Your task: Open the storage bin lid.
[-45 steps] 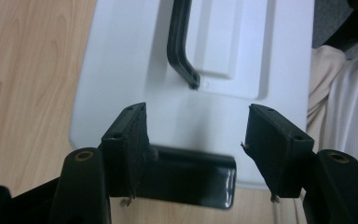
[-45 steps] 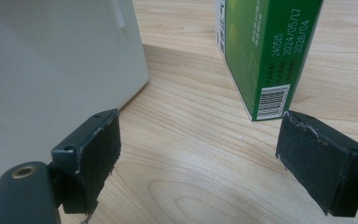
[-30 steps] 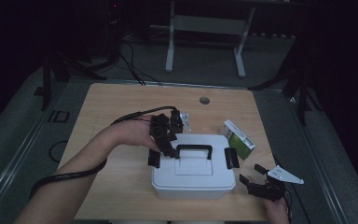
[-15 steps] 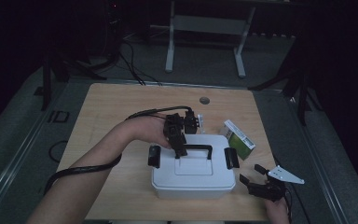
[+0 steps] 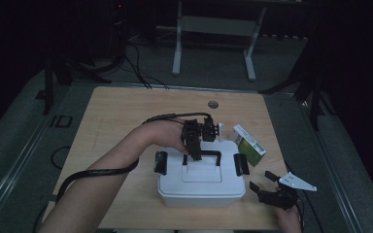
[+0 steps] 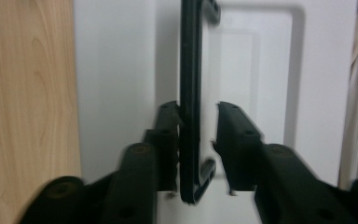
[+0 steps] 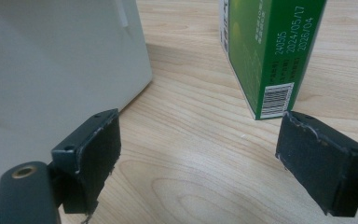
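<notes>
White plastic is what the whole job revolves around: a lidded storage box [image 5: 201, 182] is parked near the front edge of the wooden table [image 5: 121, 116], with black side latches and a black carry handle [image 5: 201, 154] on the lid. The left gripper [image 5: 194, 154] is brought down over that handle, and in the left gripper view the black bar [image 6: 189, 93] is seen running right between the two jaws. The jaws have just been closing in on it; one pad looks to be against the bar already, while a sliver of gap is left on the other side, so it isn't properly pinched yet. Probably the handle is being lined up like this so the lid or box can be lifted.

Off to the side, the right gripper [image 5: 268, 187] is kept low by the box's corner, jaws spread wide with nothing in them. A green carton [image 7: 270, 51] is seen just beyond, standing beside the box.
</notes>
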{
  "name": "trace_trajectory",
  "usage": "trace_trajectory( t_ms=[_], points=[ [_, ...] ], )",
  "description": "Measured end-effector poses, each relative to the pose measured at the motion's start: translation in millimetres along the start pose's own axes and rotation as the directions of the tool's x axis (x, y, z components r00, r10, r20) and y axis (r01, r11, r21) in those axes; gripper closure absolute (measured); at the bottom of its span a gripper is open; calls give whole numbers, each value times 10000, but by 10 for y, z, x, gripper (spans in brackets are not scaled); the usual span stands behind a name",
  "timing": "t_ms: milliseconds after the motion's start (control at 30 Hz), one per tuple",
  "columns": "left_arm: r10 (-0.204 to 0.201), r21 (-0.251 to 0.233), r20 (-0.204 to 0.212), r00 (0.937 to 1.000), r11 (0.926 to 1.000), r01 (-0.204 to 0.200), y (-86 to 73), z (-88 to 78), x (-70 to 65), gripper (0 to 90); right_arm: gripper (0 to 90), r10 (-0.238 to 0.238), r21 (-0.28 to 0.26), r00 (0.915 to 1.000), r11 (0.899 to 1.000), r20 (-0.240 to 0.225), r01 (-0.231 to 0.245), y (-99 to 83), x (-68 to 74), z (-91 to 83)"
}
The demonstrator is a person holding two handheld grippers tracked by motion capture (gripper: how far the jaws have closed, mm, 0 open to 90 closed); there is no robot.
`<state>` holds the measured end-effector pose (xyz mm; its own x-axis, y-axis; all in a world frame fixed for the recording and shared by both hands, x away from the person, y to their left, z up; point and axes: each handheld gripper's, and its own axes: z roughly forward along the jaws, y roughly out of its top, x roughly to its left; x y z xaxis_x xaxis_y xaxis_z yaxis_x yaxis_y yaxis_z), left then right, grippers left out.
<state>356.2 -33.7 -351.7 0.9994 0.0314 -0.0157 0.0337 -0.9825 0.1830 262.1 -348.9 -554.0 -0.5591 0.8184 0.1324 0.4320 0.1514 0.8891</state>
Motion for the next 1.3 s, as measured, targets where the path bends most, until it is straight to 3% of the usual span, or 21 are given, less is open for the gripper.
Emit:
trace_trajectory(
  t_ms=[300,700,1300],
  points=[
    [-92,737,265,9996,9973,72,83,59,11,815,135,2,-13,10000,10000,-35,-2,-1,-4,-2],
    [-153,959,645,9978,9953,90,118,53,-8,841,135,10,6,10000,10000,-35,-10,0,-4,-1],
    [-17,925,463,9989,9957,-26,115,-68,-39,843,135,69,-5,10000,10000,-56,-69,-1,-8,-3]
  ],
)
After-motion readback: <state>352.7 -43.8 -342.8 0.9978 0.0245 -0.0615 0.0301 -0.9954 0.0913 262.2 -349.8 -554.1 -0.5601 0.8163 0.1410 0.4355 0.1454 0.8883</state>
